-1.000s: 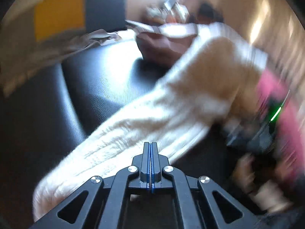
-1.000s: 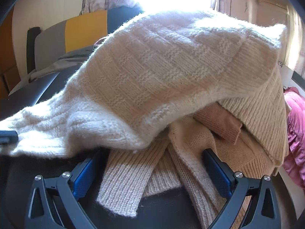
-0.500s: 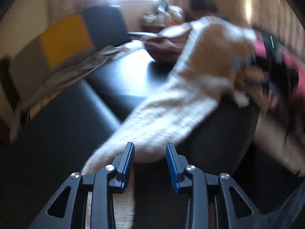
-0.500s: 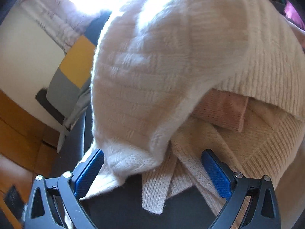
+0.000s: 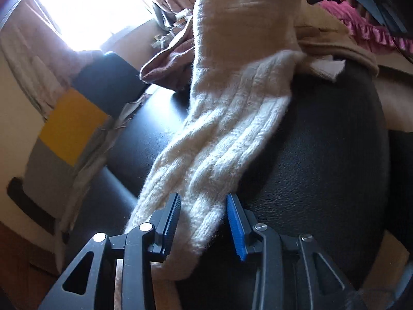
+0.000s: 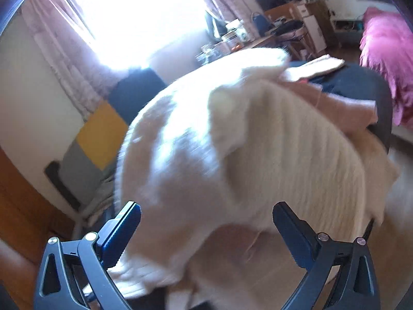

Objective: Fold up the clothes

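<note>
Blown-out window (image 6: pixel 134 20) backlight; right view motion-blurred; fisheye edges warped, dark.

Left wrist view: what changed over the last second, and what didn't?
The left gripper went from shut with nothing between its pads to open, its pads now on either side of the cream sweater sleeve near the cuff, not visibly pinching it. The view rolled and closed in on the sleeve. The right gripper stayed wide open while the sweater's body shifted and blurred in its view. The sleeve still lies across the black sofa.
</note>
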`<act>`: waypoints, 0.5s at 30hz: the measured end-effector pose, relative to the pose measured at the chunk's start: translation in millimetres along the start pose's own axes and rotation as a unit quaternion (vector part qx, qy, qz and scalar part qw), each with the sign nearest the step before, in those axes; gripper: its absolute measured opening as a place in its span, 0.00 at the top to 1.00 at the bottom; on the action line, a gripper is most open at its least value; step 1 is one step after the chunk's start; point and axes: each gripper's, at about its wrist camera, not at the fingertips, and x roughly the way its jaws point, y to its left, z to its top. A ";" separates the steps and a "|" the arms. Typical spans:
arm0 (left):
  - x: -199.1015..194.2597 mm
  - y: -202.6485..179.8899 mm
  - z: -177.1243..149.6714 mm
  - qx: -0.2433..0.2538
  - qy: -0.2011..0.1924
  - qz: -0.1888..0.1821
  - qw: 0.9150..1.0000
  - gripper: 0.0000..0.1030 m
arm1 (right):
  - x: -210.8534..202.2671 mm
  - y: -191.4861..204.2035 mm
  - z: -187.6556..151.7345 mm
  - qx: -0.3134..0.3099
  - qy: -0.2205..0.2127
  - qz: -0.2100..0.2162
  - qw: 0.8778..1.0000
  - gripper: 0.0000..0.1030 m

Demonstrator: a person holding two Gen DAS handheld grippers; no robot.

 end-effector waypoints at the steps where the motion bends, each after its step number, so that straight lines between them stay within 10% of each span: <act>1: 0.8 5.5 1.3 -0.029 0.009 -0.013 0.999 0.77 | 3.6 -2.1 3.5 -0.002 -0.007 -0.002 1.000 0.00; 5: 4.9 38.2 -1.6 -0.166 0.019 -0.079 0.983 0.94 | 9.7 3.0 11.6 -0.016 -0.022 -0.006 1.000 0.04; 8: 8.6 59.3 -6.7 -0.240 0.016 -0.108 0.965 0.95 | 30.1 8.4 7.5 -0.043 0.027 -0.020 0.999 0.82; 10: 11.1 67.8 -9.1 -0.270 0.016 -0.117 0.956 0.92 | 39.7 18.1 7.6 -0.071 0.058 -0.024 0.995 0.86; 15: 9.3 39.5 1.7 -0.136 0.015 -0.049 0.989 0.73 | 43.3 38.5 4.2 -0.138 0.077 -0.035 0.987 0.84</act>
